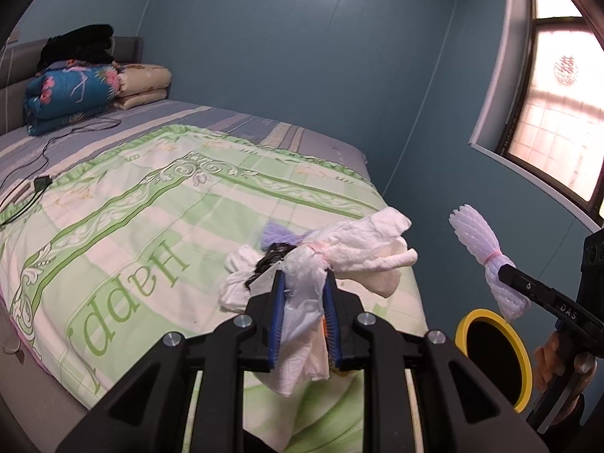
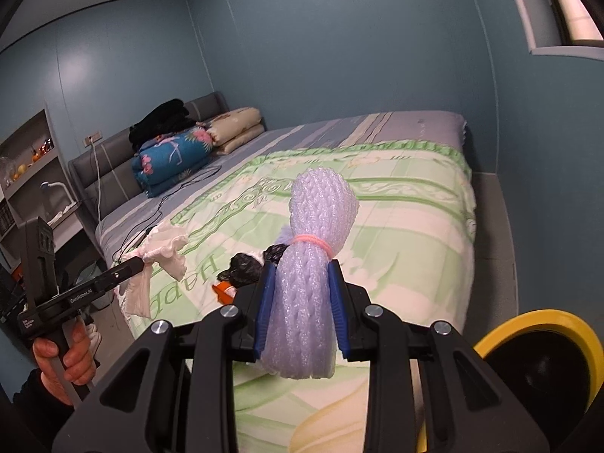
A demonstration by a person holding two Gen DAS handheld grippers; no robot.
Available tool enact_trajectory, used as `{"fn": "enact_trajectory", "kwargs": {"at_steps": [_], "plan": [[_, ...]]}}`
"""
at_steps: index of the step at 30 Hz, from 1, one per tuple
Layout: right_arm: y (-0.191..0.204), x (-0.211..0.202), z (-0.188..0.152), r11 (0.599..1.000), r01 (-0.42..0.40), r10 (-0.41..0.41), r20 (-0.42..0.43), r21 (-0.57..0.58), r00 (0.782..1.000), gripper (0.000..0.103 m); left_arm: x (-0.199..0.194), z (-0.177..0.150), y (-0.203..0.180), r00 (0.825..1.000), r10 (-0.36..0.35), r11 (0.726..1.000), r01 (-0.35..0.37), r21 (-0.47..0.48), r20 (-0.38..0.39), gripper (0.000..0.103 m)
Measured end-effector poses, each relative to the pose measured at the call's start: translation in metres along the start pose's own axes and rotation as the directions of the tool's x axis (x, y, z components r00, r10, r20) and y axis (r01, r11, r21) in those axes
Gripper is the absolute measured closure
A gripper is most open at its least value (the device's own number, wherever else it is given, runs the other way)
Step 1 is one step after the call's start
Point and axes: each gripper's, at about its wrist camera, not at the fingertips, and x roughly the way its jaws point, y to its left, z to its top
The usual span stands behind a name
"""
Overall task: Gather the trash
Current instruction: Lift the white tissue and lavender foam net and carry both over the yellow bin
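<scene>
Tissue wad [image 1: 305, 302] sits pinched in the left tool [image 1: 304, 317]; the right tool [image 2: 300, 302] clamps a foam net bundle [image 2: 307, 275] (pink band around its waist). Only the right view shows the black bag scrap [image 2: 249, 268] on the bed [image 2: 396, 226]. Yellow-rimmed bin [image 1: 494, 355] stands beside the bed.

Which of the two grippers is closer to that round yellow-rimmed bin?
Right. The right gripper hangs just above the yellow-rimmed bin; the left gripper is farther, over the bed.
</scene>
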Motion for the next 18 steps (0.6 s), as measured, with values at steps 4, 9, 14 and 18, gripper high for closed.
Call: {"fn": "enact_trajectory", "kwargs": {"at_steps": [4,9,14,18], "plan": [[-0.012,-0.017,0.001,1.000,0.029,-0.029,0.027,0.009,0.999,0.076,0.000,0.006,-0.022,1.000,-0.023,0.999,0.023,0.038,0.004,0.085],[-0.029,-0.035,0.000,0.997,0.069,-0.070,0.047,0.022,0.996,0.076,0.005,0.012,-0.046,0.998,-0.066,0.996,0.066,0.066,-0.004,0.085],[-0.048,-0.055,-0.001,0.993,0.115,-0.117,0.069,0.041,0.991,0.076,0.013,0.017,-0.078,0.993,-0.115,0.987,0.117,0.114,-0.018,0.085],[-0.063,-0.069,-0.002,0.987,0.149,-0.153,0.083,0.055,0.985,0.076,0.023,0.017,-0.104,0.987,-0.160,0.977,0.163,0.138,-0.033,0.085]]}}
